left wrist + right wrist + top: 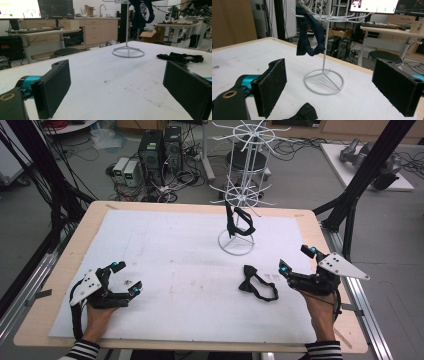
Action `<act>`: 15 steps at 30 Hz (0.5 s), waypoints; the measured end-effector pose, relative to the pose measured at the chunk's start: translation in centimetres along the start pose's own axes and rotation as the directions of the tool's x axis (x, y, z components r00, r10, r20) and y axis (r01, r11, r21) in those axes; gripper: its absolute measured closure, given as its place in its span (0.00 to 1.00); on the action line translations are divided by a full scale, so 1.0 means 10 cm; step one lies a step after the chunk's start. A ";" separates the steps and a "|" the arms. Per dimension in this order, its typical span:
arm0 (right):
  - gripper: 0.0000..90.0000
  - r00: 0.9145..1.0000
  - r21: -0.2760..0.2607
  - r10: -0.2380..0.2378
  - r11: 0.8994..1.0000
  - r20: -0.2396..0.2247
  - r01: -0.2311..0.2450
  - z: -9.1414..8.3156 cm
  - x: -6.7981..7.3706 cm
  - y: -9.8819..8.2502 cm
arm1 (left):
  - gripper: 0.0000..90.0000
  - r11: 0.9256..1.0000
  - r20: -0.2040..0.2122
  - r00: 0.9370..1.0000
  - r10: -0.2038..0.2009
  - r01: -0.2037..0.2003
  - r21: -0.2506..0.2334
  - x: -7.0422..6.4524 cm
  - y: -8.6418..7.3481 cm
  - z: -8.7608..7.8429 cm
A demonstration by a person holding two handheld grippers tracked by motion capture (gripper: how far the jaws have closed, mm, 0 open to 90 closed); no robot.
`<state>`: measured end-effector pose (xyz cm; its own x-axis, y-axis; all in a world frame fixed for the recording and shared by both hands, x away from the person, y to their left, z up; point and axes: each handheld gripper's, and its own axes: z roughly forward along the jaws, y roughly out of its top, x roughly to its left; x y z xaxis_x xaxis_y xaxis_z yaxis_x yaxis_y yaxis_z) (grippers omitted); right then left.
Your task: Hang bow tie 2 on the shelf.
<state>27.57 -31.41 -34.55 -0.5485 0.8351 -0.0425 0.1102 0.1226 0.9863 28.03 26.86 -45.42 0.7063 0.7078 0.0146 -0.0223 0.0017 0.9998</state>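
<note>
Both tools (126, 278) (296, 259) agape, bow tie (257, 284) between.

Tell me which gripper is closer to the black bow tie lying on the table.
Right. The right gripper sits open just beside the bow tie, not touching it. The left gripper, also open, rests far across the white mat.

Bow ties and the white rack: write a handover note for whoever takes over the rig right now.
Left tongs: open, empty, resting low over the white sheet at the near left.
Right tongs: open, empty, just right of the loose bow tie.
Things: one dark bow tie hangs from a lower arm of the white wire rack at the far middle of the table. A second black bow tie lies flat on the sheet with its strap looped, near the right tongs.
Done: one tie is on the rack.
Left: probably pick up the loose tie and hang it on a free arm.
</note>
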 end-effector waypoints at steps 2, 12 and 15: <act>0.13 1.000 0.014 -0.010 1.000 -0.006 0.010 0.02 0.00 0.02 | 0.09 1.000 -0.001 1.000 -0.001 0.001 -0.001 0.00 0.00 0.00; 0.13 0.999 0.070 -0.038 0.997 -0.034 0.041 0.16 0.02 0.13 | 0.09 1.000 -0.001 1.000 0.000 0.000 -0.005 0.00 0.00 0.00; 0.13 0.997 0.098 -0.053 0.993 -0.050 0.058 0.21 0.04 0.15 | 0.09 1.000 -0.001 1.000 -0.002 0.002 -0.006 0.00 0.00 0.00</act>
<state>29.28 -29.76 -33.45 -0.5943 0.7995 -0.0872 0.1591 0.2231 0.9617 28.03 26.89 -45.44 0.7059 0.7082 0.0125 -0.0251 0.0074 0.9997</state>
